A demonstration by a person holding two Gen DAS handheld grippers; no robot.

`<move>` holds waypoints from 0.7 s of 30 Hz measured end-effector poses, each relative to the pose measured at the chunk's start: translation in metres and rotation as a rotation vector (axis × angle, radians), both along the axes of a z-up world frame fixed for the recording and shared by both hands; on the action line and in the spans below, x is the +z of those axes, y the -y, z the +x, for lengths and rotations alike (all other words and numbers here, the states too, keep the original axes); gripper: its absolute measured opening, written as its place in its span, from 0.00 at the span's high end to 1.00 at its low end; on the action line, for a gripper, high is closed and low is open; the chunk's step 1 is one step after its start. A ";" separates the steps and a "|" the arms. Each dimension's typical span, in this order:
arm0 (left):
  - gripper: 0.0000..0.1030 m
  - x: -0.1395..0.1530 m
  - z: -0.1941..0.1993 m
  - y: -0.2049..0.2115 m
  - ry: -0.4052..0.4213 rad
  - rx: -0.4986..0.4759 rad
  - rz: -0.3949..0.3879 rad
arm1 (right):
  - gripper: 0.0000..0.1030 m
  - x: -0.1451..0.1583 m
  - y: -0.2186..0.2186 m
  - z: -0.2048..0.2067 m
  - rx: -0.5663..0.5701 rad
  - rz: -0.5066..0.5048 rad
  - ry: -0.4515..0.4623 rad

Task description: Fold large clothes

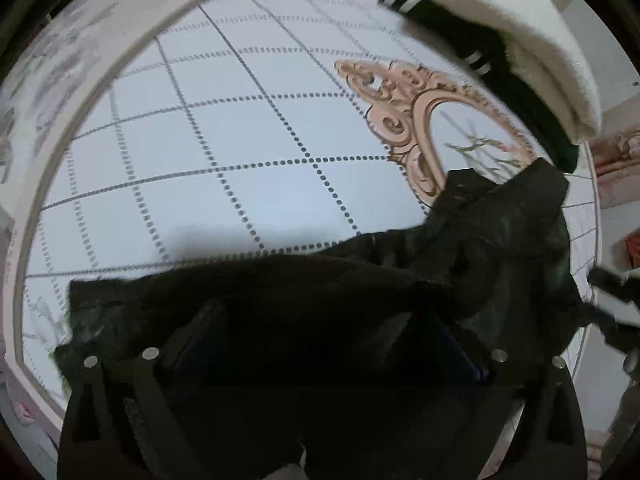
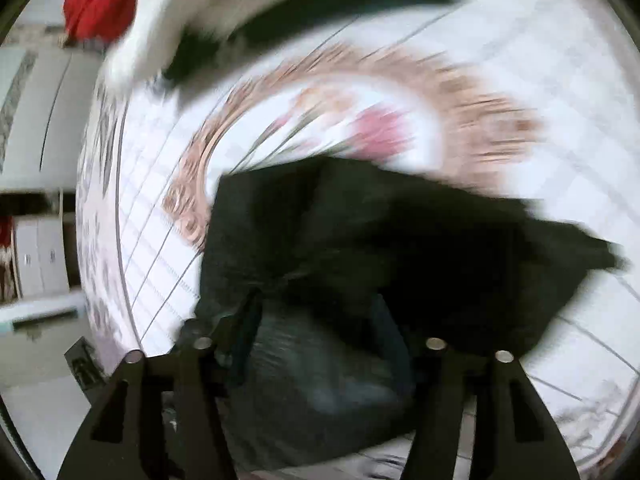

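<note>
Left gripper (image 1: 320,320) and right gripper (image 2: 316,320) both buried in dark garment (image 1: 460,248), grip state impossible to tell; cloth bunched, lifted over patterned bedspread (image 1: 240,140); folding judged barely begun, creases all left to do.

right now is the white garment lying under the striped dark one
No: in the left wrist view the white garment lies on top of the striped dark one, which shows from beneath its edge.
</note>
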State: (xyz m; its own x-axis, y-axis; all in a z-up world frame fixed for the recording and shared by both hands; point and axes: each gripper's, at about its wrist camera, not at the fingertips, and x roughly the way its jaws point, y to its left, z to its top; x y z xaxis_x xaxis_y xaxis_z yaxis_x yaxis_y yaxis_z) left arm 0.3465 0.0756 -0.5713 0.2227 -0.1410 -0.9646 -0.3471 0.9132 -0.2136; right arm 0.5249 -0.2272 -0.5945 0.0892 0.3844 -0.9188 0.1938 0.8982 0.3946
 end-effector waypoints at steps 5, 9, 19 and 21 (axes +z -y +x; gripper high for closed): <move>0.00 -0.001 -0.022 0.011 0.023 0.008 -0.009 | 0.30 -0.031 0.091 -0.042 -0.217 -0.039 -0.091; 0.00 -0.020 -0.018 0.018 0.011 -0.002 -0.006 | 0.29 -0.096 0.108 -0.053 -0.302 0.231 -0.134; 0.00 -0.012 0.002 0.032 0.038 -0.079 0.014 | 0.76 -0.101 0.148 -0.155 -0.585 0.298 -0.306; 0.00 -0.001 -0.003 0.041 0.026 -0.112 0.033 | 0.55 -0.095 0.148 -0.168 -0.540 0.252 -0.367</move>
State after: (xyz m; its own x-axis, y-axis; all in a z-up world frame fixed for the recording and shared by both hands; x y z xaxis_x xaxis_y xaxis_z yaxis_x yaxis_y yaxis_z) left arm 0.3434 0.0343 -0.5728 0.2327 -0.1343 -0.9632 -0.2369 0.9527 -0.1901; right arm 0.3569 -0.3755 -0.6895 0.0286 0.5791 -0.8147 0.7478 0.5285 0.4018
